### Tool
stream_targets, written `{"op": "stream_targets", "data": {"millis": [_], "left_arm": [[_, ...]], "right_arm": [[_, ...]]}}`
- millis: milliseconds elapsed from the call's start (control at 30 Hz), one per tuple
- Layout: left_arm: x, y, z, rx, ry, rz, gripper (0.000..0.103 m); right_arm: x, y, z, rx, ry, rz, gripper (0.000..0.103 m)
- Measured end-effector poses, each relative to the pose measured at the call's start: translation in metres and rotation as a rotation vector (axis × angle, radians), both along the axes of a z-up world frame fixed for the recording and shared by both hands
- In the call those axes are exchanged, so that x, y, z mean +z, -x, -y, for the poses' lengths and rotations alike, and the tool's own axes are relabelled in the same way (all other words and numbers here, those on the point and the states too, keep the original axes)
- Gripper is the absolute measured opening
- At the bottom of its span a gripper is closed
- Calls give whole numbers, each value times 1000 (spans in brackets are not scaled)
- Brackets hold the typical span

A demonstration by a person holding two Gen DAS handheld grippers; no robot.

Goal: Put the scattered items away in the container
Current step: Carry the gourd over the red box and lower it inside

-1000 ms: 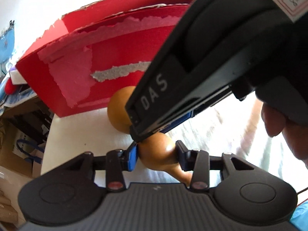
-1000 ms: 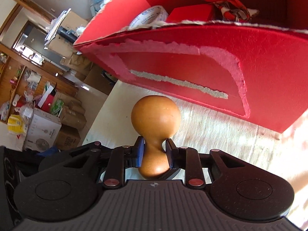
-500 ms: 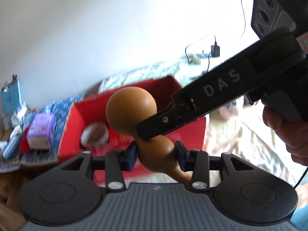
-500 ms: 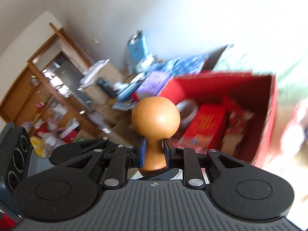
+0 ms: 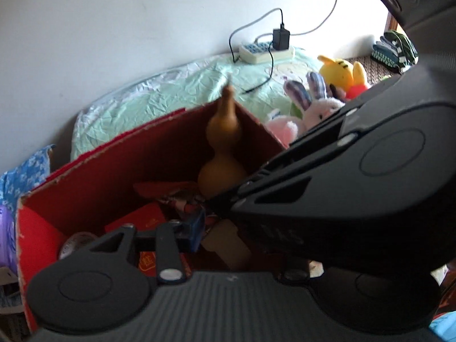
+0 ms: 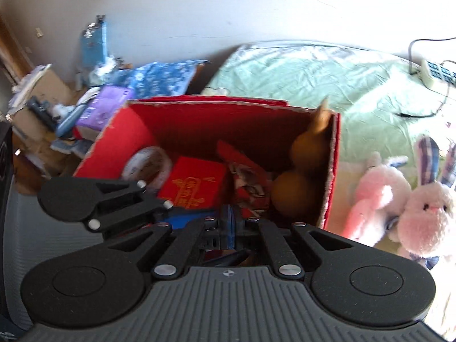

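The gourd [image 6: 306, 168] stands on end in the red cardboard box's [image 6: 114, 142] right corner, stem up against the wall; it is smooth, tan and two-lobed. The right tongs [image 6: 231, 226] have just closed and are empty. The left tongs [image 5: 225, 233] have been narrowing, partly open, gripping nothing.

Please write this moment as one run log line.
gourd: inside red box, leaning at corner | right tool: shut, empty | left tool: empty
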State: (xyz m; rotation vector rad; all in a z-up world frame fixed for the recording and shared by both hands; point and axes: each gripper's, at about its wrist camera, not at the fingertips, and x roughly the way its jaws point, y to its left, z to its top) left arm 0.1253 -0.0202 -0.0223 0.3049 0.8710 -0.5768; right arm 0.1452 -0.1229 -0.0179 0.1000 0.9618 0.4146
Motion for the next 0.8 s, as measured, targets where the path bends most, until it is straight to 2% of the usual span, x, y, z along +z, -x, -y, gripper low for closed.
{"op": "stream_targets", "data": {"millis": [133,200,267,333,467,567,667,800], "left_arm": [[-7,5,-9,-51,32,-65,41],[-4,-3,-13,-71,46,-97,50],[-1,-11,-16,-82,43,-129,55],[0,-19,-16,-89,26,-151,56],[-2,-35,-17,-102,28,-188,56],[-3,-43,-20,-122,65,-218,56],[3,-51,-18,-131,89,-218,56],[5,-70,-8,-119,83,-213,57]], "right_arm": [[2,1,10,-87,-3,-11,7],[5,2,10,-125,-6,-9,8],[10,2,9,-156,-9,0,12],[16,3,8,-187,-13,9,17],[40,9,14,-232,-118,116,17],[48,4,18,-307,-130,174,17],[36,-13,18,-368,-75,148,17],[17,-22,19,-388,-74,89,17]]}}
